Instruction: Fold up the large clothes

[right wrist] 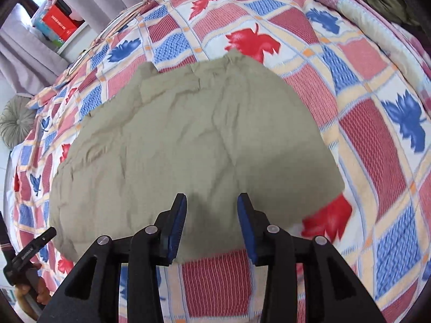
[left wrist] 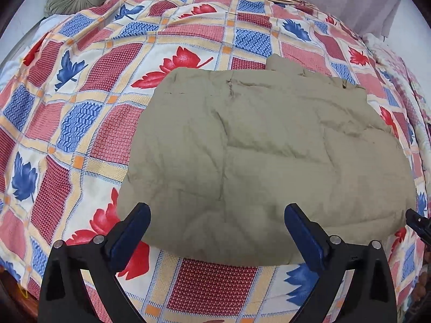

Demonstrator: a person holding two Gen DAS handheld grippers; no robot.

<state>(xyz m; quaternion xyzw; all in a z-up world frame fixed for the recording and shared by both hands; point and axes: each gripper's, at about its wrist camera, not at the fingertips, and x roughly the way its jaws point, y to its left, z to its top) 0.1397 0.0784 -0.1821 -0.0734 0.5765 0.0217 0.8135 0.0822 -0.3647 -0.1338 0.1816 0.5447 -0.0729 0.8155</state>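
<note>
Your spread left claw [left wrist: 216, 228] and right claw [right wrist: 211, 223] hover empty; the khaki garment [left wrist: 269, 148] looks soft and floppy, so pinch its near corners.

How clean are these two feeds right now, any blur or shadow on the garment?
Left wrist view: sharp, evenly lit, the khaki garment bulged by fisheye. Right wrist view: bedspread smeared at right, and a soft shadow on the garment ahead of the right gripper.
</note>
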